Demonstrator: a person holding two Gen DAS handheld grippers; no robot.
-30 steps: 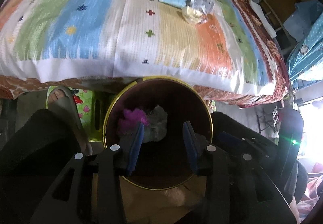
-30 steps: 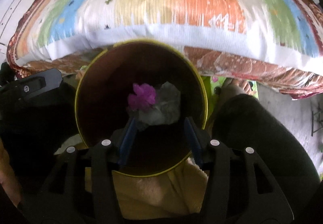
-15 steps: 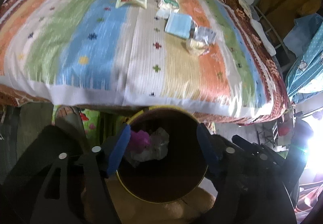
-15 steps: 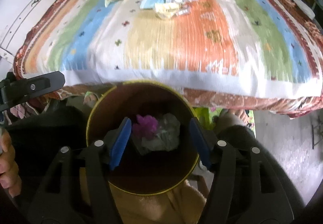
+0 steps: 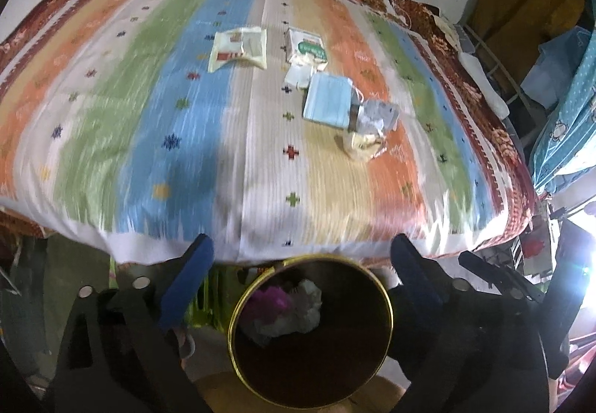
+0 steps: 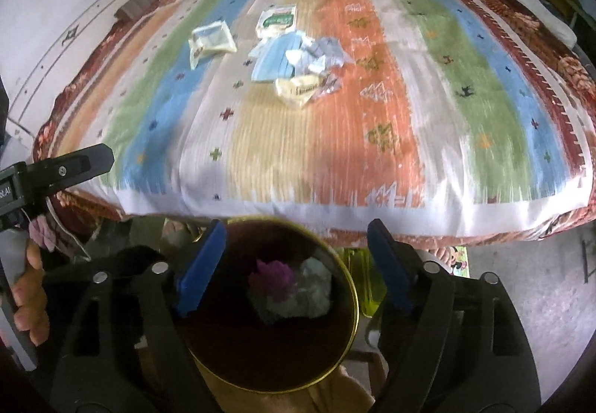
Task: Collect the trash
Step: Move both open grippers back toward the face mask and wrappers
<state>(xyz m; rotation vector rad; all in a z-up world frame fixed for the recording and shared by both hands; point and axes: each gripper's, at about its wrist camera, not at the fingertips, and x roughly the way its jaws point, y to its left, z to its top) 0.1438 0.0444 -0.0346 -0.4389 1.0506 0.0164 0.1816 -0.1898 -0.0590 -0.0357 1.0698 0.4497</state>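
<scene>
I see the bedspread (image 5: 231,137) striped green, blue, orange; gold-rimmed dark bin (image 5: 311,333) holds purple scrap (image 5: 272,299)

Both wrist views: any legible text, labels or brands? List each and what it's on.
"GLAI", partly cut off, white tag on the black left gripper body, right wrist view.
Green-and-white packet: green label band, print too blurred to read.
Cream wrapper with red block: print unreadable.
Crumpled pale-yellow wrapper: dark lettering, too blurred to read.
Light-blue face mask: no text.
Gold-rimmed round brown bin: no text visible.
</scene>
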